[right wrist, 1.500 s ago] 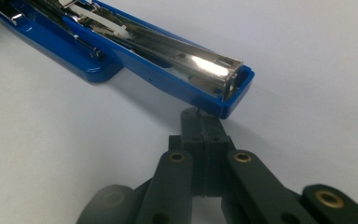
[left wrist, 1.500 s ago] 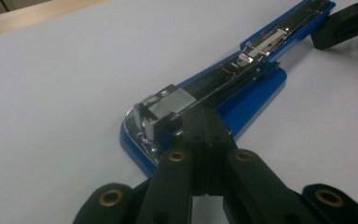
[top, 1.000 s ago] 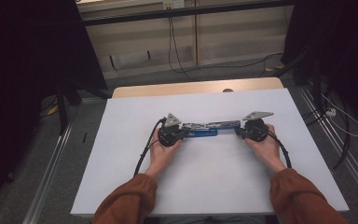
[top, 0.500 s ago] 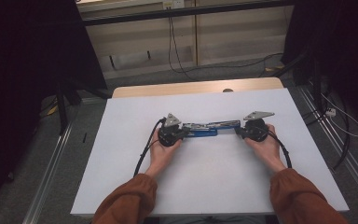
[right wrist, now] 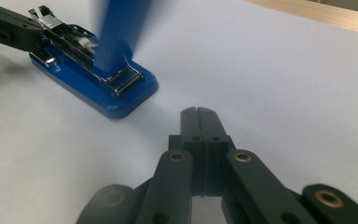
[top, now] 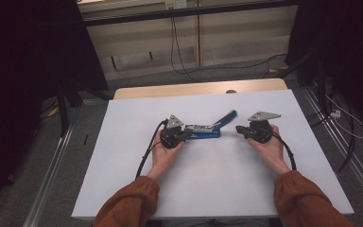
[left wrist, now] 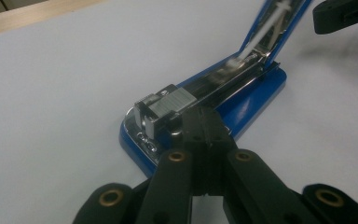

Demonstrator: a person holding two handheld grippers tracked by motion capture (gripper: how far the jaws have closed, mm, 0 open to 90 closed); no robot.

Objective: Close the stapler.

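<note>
We see the blue stapler [top: 203, 132] lying lengthwise between our grippers on the desk [top: 123, 189], its lid sprung up; the left gripper [left wrist: 200, 122], jaws closed, presses its near end, while the right gripper [right wrist: 199, 116], jaws closed and empty, sits just off its far end.

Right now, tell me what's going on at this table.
A person is working on a blue stapler lying on a white sheet, a two-jaw gripper in each hand. The left gripper, jaws shut, presses its tips against the stapler's metal front end, apparently pinning it down. The stapler's blue top arm is swung up and open, baring the staple channel. The right gripper, also shut and holding nothing, sits on the sheet just clear of the hinge end.
</note>
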